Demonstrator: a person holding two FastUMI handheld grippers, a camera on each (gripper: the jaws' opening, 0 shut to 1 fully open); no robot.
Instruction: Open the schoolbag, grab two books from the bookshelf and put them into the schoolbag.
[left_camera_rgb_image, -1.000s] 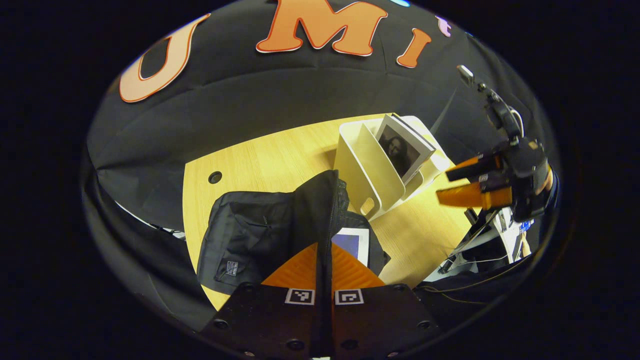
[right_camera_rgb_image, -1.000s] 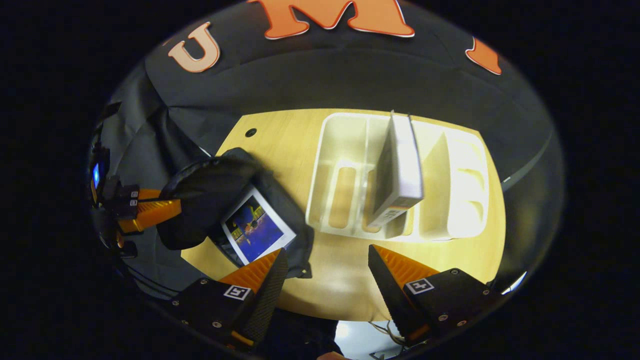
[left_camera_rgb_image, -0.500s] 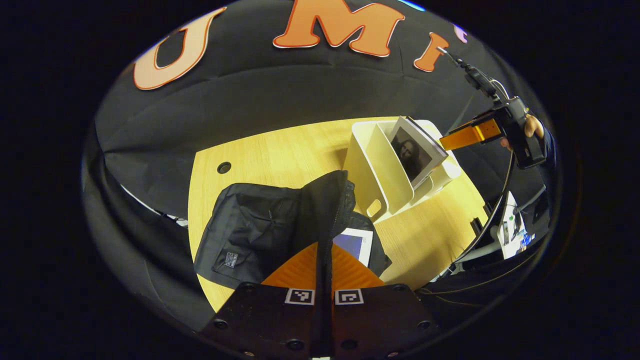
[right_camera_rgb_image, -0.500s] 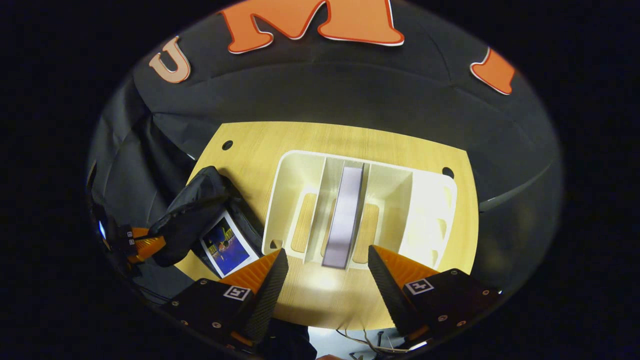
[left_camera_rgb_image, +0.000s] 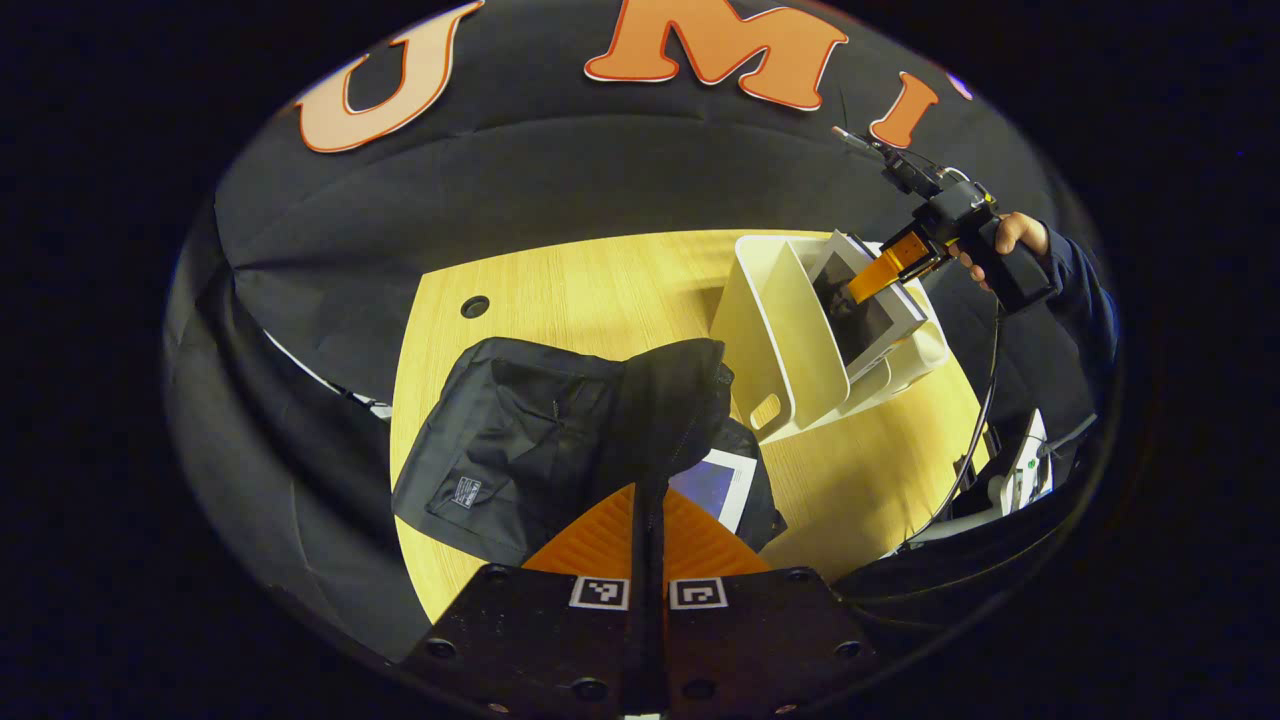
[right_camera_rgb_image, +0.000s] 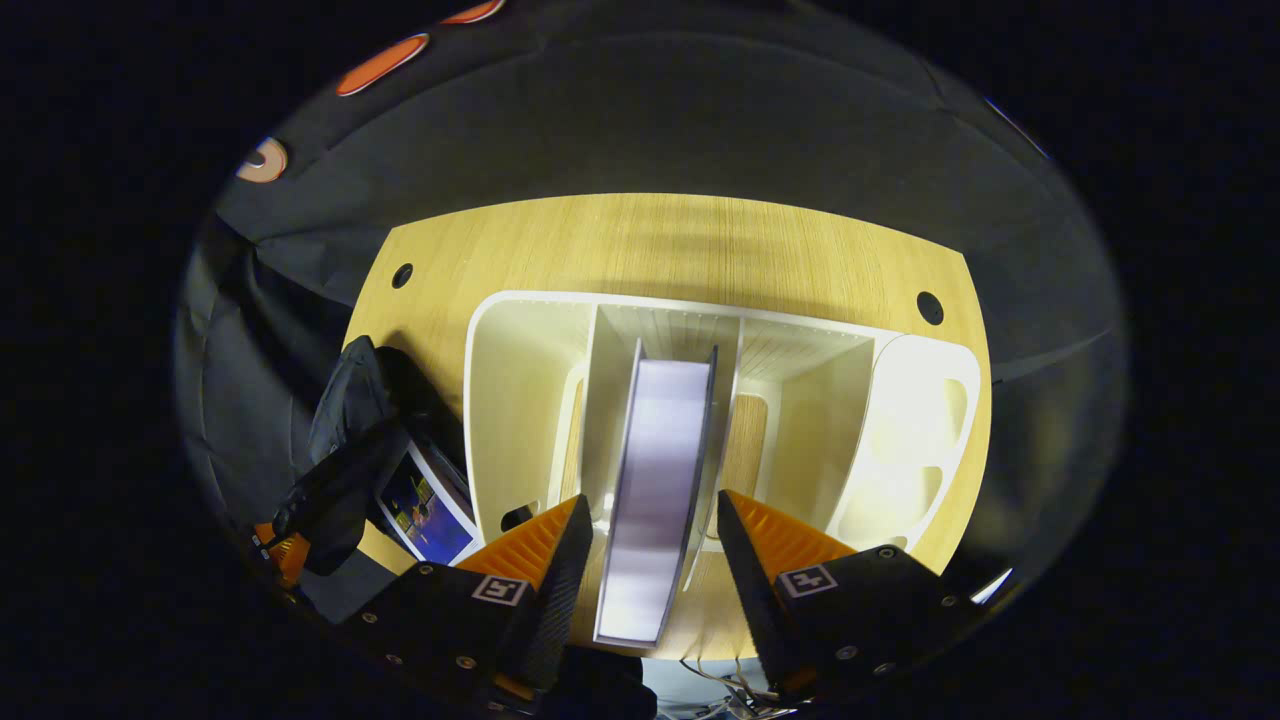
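The black schoolbag (left_camera_rgb_image: 520, 450) lies on the wooden table, and my left gripper (left_camera_rgb_image: 648, 505) is shut on its raised flap, holding it up. A blue-covered book (left_camera_rgb_image: 718, 482) lies in the bag's opening. A white bookshelf (left_camera_rgb_image: 775, 330) stands to the right with one book (left_camera_rgb_image: 872, 322) upright in it. In the right gripper view that book (right_camera_rgb_image: 655, 470) stands edge-on in a middle slot of the bookshelf (right_camera_rgb_image: 520, 370). My right gripper (right_camera_rgb_image: 650, 550) is open, one finger on each side of the book, with small gaps. The schoolbag (right_camera_rgb_image: 345, 450) sits at the left there.
A person's hand (left_camera_rgb_image: 1012, 233) holds the right gripper above the shelf. The wooden table (right_camera_rgb_image: 660, 240) has a cable hole near each back corner. Black cloth walls surround the table. The shelf's other slots hold nothing.
My right gripper has moved in over the shelf and come down so its open fingers straddle the upright book. My left gripper keeps holding the bag's flap.
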